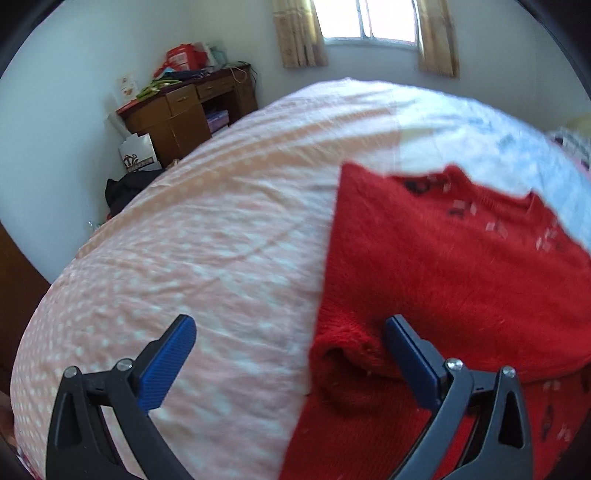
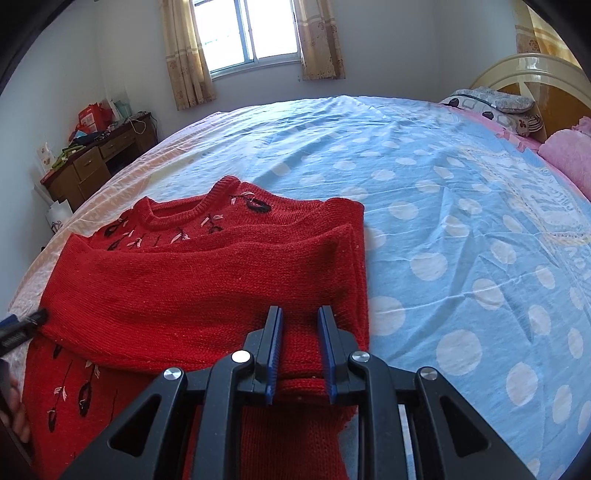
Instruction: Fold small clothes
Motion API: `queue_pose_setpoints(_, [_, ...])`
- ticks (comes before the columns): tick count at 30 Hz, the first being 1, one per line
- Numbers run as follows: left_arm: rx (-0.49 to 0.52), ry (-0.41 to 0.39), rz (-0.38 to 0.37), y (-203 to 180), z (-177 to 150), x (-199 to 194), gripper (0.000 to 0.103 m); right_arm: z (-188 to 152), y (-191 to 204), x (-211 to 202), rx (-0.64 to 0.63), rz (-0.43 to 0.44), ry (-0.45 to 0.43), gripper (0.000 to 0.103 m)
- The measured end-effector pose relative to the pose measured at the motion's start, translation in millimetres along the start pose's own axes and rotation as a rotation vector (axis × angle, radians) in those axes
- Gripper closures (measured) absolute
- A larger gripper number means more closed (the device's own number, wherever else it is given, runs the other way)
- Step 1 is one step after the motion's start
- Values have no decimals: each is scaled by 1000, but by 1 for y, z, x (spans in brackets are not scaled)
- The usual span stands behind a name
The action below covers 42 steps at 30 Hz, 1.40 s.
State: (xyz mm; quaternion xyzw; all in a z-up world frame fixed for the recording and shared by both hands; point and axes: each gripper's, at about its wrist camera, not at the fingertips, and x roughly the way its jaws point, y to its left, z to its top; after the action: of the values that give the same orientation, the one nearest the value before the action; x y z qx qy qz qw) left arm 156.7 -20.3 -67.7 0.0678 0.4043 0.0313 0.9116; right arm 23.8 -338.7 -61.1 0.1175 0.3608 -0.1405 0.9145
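Note:
A red knit sweater (image 2: 192, 291) with black and pink embroidery lies on the bed, its sleeves folded across the body. It also shows in the left wrist view (image 1: 443, 266). My left gripper (image 1: 291, 332) is open, one finger over the sheet and one on the sweater by a sleeve cuff (image 1: 343, 350). My right gripper (image 2: 300, 321) stands narrowly open over the sweater's right folded edge, with red knit between its fingers; whether it pinches the cloth is unclear. The left gripper's tip (image 2: 22, 325) shows at the sweater's left edge.
The bed has a pink dotted sheet (image 1: 184, 236) on the left and a blue dotted sheet (image 2: 461, 229) on the right. Pillows (image 2: 491, 103) and a headboard (image 2: 535, 74) are far right. A wooden desk (image 1: 184, 110) stands in the corner beneath a window (image 2: 243, 33).

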Motion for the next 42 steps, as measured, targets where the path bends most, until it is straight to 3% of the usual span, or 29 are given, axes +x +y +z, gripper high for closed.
queue_pose_setpoints(6, [27,-27,27,-7,-1,-1,0,-1,1,0,-6,-8,-6,82])
queue_pose_setpoints(24, [7,-25,10,-7,-2,-1,0,1,5,-4,-20,-27,-15,82])
queue_pose_setpoints(29, [8,-16,-87,6,-14,-17,0,-12,-1,-67,-3,20,-111,82])
queue_pose_setpoints(33, [92,-14,-169,19,-50,-54,0,-33,-18,-134,18,65,-168,82])
queue_pose_setpoints(34, [111,-28,-192,24,-60,-65,0,-40,-24,-154,9,67,-186,81])
queue_pose_setpoints(35, [138,-50,-212,33,-76,-81,0,-48,-29,-173,-2,68,-197,72])
queue_pose_setpoints(36, [151,-60,-222,38,-86,-91,0,-58,-33,-191,-17,69,-202,56])
queue_pose_setpoints(38, [170,-72,-253,53,-105,-110,0,-78,-43,-221,-45,78,-199,36])
queue_pose_setpoints(42, [161,-30,-298,79,-143,-132,0,-124,-59,-248,-59,141,-90,35])
